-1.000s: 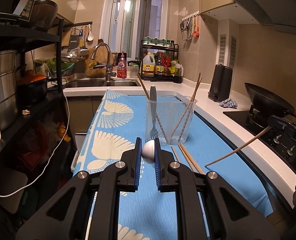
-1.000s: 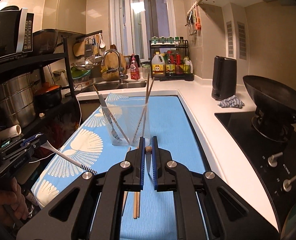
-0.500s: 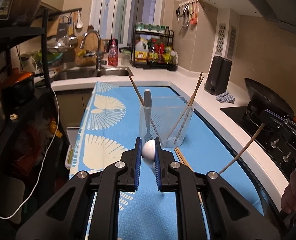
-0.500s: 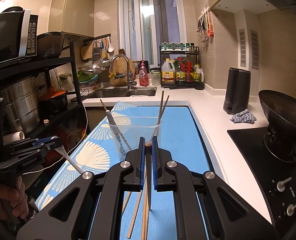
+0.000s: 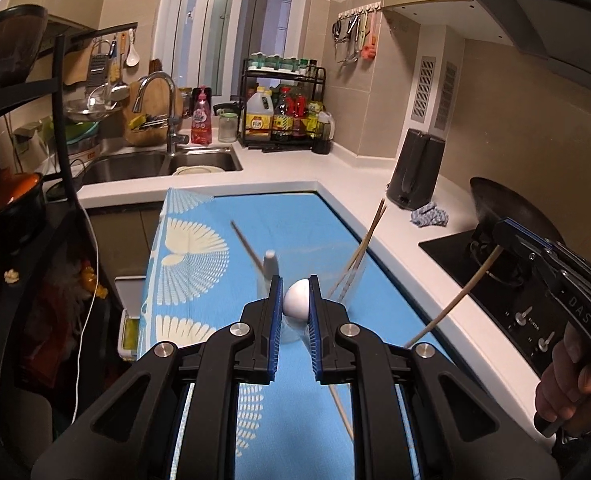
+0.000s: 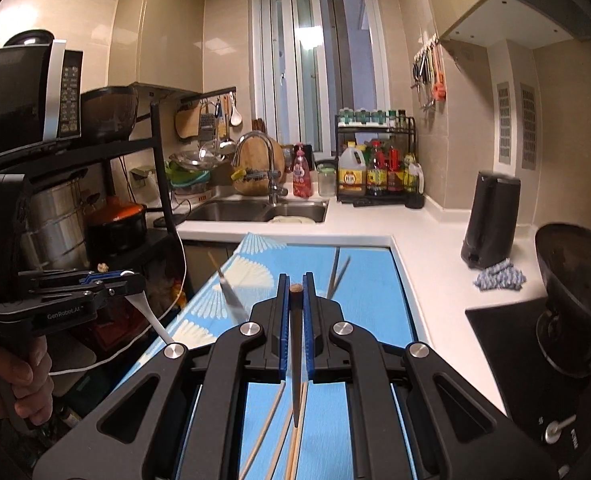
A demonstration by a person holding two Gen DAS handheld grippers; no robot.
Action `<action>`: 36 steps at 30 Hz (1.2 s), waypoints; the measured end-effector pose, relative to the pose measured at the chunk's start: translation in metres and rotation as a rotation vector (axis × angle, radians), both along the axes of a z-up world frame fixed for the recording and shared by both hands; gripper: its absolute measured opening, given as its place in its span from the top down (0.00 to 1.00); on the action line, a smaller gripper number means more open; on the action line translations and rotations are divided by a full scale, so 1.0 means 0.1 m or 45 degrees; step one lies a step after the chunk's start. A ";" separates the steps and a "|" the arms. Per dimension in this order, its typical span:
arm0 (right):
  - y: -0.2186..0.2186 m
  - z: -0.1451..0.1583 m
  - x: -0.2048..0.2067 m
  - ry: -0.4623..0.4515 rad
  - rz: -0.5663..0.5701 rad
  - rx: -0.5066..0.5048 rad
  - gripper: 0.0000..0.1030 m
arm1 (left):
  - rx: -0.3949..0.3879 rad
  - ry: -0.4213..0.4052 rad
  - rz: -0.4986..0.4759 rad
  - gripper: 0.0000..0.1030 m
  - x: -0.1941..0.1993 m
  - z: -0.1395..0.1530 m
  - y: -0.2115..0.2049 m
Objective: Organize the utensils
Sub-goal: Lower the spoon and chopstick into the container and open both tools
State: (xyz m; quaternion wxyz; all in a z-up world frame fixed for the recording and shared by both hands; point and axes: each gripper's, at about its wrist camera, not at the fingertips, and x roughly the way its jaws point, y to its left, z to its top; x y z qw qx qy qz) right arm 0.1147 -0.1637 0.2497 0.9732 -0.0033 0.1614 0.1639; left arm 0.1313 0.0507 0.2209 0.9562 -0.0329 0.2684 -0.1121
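Above the blue-clothed surface (image 5: 315, 216) we grasp a white spoon (image 5: 296, 303) in the left gripper (image 5: 295, 312) and a chopstick (image 6: 295, 320) in the right gripper (image 6: 295, 308), fingers clenched, and next must lower both into the clear cup (image 5: 335, 264).

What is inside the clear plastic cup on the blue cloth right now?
The clear cup holds wooden chopsticks leaning on both sides and one grey-handled utensil. Its lower half is hidden behind the left gripper and white spoon, so the utensil's head can't be seen.

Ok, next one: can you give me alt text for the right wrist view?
The right gripper is shut on a dark chopstick, held above a blue patterned cloth where more chopsticks lie. At the left, a hand holds the left gripper, shut on a white spoon; a sink and window sit behind.
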 end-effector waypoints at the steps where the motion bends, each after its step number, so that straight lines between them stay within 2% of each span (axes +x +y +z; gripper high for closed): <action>1: 0.01 0.08 0.04 -0.020 0.006 0.007 0.94 | -0.001 -0.009 -0.007 0.88 0.04 0.06 -0.01; 8: 0.19 0.50 0.34 -0.121 0.038 0.026 0.94 | -0.006 -0.069 0.007 0.88 0.36 0.36 -0.03; 14: 0.30 0.59 0.69 -0.160 0.027 0.033 0.94 | 0.034 -0.116 0.034 0.88 0.74 0.50 -0.07; 17: 0.32 0.47 0.89 -0.126 0.011 0.035 0.94 | 0.064 -0.076 0.037 0.88 0.99 0.36 -0.11; 22: 0.33 -0.01 1.25 0.029 -0.022 0.028 0.94 | 0.124 0.027 0.036 0.88 1.32 -0.06 -0.23; 28: 0.42 -0.50 1.35 0.142 0.004 -0.043 0.94 | 0.190 0.126 0.007 0.88 1.48 -0.51 -0.39; 32: 0.44 -0.68 1.38 0.218 0.029 -0.089 0.92 | 0.189 0.157 -0.012 0.86 1.46 -0.65 -0.41; 33: 0.43 -0.69 1.35 0.221 0.026 -0.095 0.88 | 0.183 0.149 -0.003 0.81 1.43 -0.63 -0.40; 34: 0.42 -0.68 1.33 0.219 0.024 -0.095 0.88 | 0.176 0.131 0.011 0.71 1.38 -0.60 -0.37; 36: 0.39 -0.63 1.24 0.205 0.024 -0.082 0.79 | 0.145 0.092 0.032 0.66 1.29 -0.50 -0.32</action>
